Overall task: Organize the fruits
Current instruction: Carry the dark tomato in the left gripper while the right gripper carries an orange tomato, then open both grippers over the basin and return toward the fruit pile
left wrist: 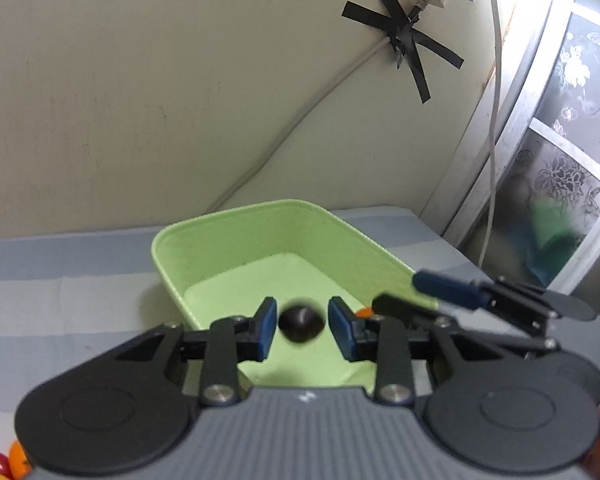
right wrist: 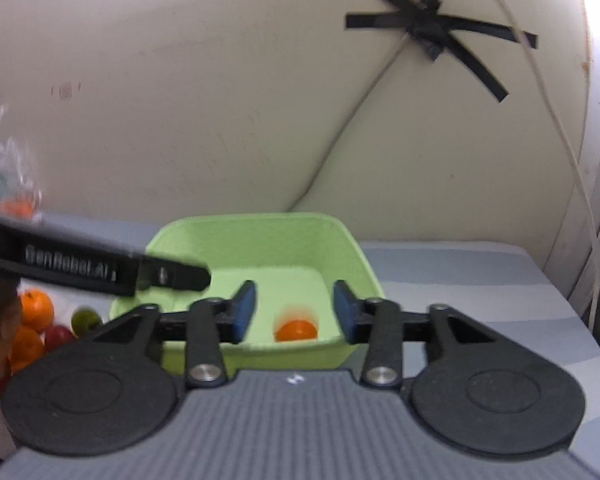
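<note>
While the dark round fruit [left wrist: 301, 325] sits blurred between the left tool [left wrist: 302, 326] pads, the jaws stand apart with gaps either side, so it looks loose, likely dropping into the green bin [left wrist: 204, 236]. Small, smooth, probably light and apt to roll; take it across its middle, gently. Right tool [right wrist: 295, 312] gapes empty above an orange fruit [right wrist: 296, 330] on the bin floor. Left of it, more oranges [right wrist: 36, 308] and a green fruit [right wrist: 85, 320] wait on the striped bed [right wrist: 480, 280]; the left tool's arm crosses the bin rim.
</note>
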Demonstrator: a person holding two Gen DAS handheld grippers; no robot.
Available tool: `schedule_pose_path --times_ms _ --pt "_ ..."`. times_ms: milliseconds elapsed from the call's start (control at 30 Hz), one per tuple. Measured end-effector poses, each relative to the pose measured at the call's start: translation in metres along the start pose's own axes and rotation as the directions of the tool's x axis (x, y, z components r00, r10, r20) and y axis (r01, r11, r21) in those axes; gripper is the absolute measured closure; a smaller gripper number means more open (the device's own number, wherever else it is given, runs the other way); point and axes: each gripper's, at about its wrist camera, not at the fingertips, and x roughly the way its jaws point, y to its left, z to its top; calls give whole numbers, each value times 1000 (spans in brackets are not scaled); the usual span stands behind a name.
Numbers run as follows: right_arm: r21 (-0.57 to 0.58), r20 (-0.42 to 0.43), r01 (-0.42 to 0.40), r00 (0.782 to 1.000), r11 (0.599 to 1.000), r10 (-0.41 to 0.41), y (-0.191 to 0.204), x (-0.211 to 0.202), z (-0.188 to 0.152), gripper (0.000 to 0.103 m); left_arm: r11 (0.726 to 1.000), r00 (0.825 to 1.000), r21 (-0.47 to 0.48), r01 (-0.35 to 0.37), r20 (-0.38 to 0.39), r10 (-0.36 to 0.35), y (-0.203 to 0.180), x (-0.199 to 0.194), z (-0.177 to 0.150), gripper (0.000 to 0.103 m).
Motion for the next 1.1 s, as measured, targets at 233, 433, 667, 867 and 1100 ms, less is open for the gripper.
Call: schedule_pose_path --times_ms 233,433,667,867,1100 --pt "252 13 21 1000 967 -26 -46 2 0 53 991 997 -107 -80 6 81 10 -22 -7 64" --pt "413 -66 -101 988 905 141 -63 17 -13 51 970 985 -175 -168 1 171 15 -31 -11 56" --pt "397 -67 -131 983 908 171 -38 -10 -22 47 974 989 -170 -147 -2 149 23 -26 -3 58" --pt "357 -1 -114 993 927 122 -29 -62 -34 47 993 988 -88 -76 127 87 27 -111 -20 56" --pt "184 11 -242 970 953 245 27 -81 -23 49 976 957 -111 -189 204 208 74 -216 -61 55"
